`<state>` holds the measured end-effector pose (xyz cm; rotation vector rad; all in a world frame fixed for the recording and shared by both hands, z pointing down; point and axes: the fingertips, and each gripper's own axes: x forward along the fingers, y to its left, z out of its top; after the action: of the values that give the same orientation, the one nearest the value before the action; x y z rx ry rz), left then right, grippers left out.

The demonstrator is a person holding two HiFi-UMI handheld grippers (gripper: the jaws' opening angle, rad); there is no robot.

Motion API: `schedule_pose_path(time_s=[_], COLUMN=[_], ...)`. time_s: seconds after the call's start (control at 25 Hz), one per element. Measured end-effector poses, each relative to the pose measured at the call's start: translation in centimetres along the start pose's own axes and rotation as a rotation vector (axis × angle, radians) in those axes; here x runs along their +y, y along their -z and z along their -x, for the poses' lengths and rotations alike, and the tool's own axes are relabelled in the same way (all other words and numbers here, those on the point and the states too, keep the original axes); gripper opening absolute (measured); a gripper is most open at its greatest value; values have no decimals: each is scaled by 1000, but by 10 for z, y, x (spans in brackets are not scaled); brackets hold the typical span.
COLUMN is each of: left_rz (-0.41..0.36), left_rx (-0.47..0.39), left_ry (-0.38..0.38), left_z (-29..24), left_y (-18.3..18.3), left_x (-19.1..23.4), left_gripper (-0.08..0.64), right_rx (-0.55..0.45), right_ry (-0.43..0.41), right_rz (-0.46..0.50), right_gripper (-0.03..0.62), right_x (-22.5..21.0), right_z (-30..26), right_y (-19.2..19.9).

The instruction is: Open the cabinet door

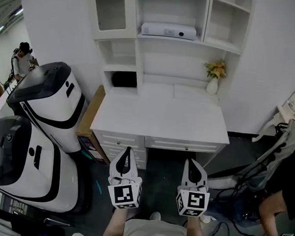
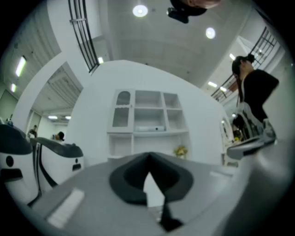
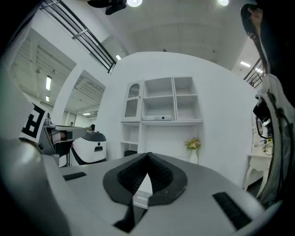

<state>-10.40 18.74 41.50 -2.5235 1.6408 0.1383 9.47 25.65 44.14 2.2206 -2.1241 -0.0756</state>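
The white hutch cabinet stands on a white desk [image 1: 157, 118] against the wall. Its glass-paned door [image 1: 111, 9] at the upper left is closed; it also shows far off in the left gripper view as the door [image 2: 121, 110] and in the right gripper view as the door [image 3: 132, 102]. My left gripper [image 1: 128, 150] [image 2: 148, 157] and right gripper [image 1: 191, 161] [image 3: 148, 155] hover side by side in front of the desk's drawers, well short of the cabinet. Both point level at it, jaws shut with nothing between them.
Two large white-and-black machines [image 1: 50, 99] [image 1: 17, 160] crowd the left, with a cardboard box [image 1: 90, 116] against the desk. A vase of flowers [image 1: 214, 77] and a white device [image 1: 168, 30] sit in the hutch. A person [image 1: 283, 202] and cables are at the right.
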Motion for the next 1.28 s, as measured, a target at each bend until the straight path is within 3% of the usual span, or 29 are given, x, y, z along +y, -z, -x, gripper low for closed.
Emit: schedule_pose_path(time_s=[0.36, 0.64, 0.88, 1.28], left_rz=[-13, -10, -22, -8], left_rx=[-14, 0, 39, -11], left_ry=[-16, -7, 41, 76], left_z=[-26, -32, -39, -92], left_y=[-2, 0, 14, 21], left_x=[3, -5, -24, -35], left_gripper=[6, 6, 6, 6], right_rx=[-9, -13, 11, 1], right_ry=[-10, -5, -13, -23], right_rz=[-11, -105, -113, -76], right_gripper=[-2, -2, 0, -1], right_x=[-17, -35, -40, -51], right_z=[-19, -18, -23, -58], right_y=[-3, 4, 11, 18])
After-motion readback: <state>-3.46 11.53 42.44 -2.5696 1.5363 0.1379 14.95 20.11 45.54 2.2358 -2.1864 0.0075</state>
